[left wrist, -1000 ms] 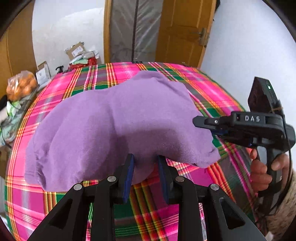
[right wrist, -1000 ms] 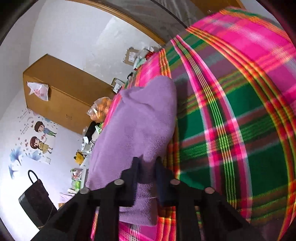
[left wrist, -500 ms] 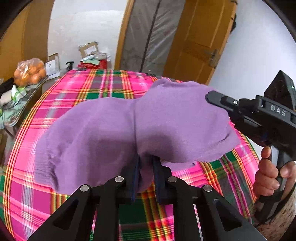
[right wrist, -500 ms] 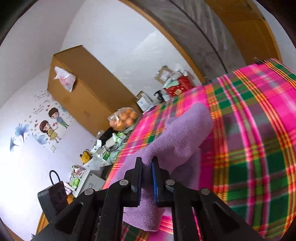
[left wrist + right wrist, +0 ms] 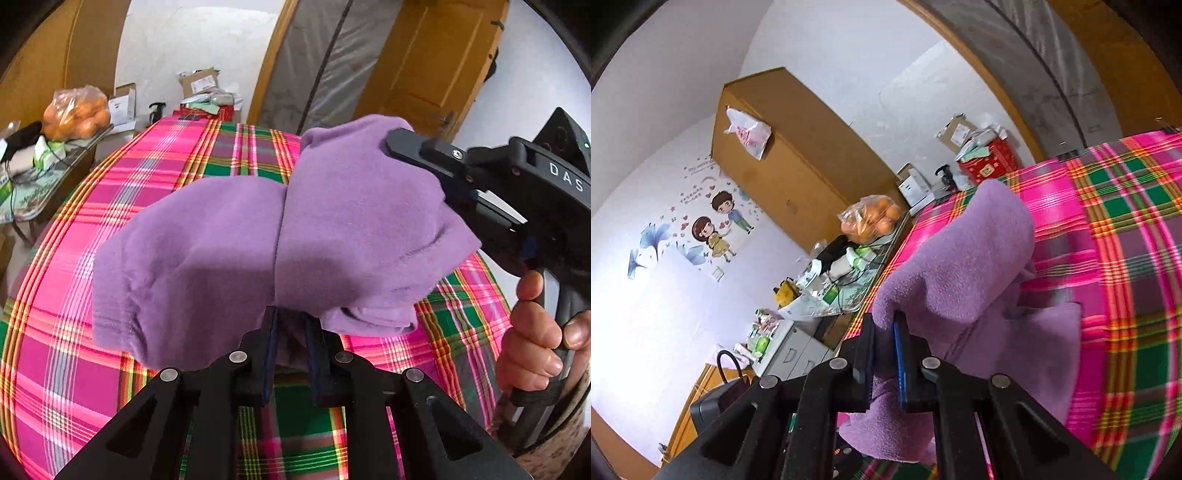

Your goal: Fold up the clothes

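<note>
Both grippers are pinched onto one purple garment point(image 5: 229, 258), lifting its near edge off the plaid tablecloth point(image 5: 74, 280) while the far part drapes down toward the cloth beyond the fingertips. The left gripper point(image 5: 290, 325) has its fingers point(image 5: 269, 332) drawn close, with only a wad of purple fleece between them; the fabric bunches over and ahead of the tips, and a crease runs away from them up the middle of the garment. The right gripper point(image 5: 884, 339) is likewise nearly closed on a fold of the same cloth, one blue-edged finger point(image 5: 899, 354) showing with fleece pressed against it. From the left camera the right tool's fingertip is buried in the garment's upper right corner, a hand point(image 5: 535, 343) wrapped round its handle. Judgement: two grips along one edge, raised together, suit carrying that edge over to lay a fold, and the hold at the crease would keep the halves aligned. Hard to make out: what kind of garment this is, since no collar, sleeve or hem reads clearly; how many layers each pinch holds; and whether the far edge rests on the tablecloth or hangs just above it. The garment's underside and the table directly beneath the fingers are hidden. A bag of oranges point(image 5: 75, 114) sits well off to the left, beyond the table.
</note>
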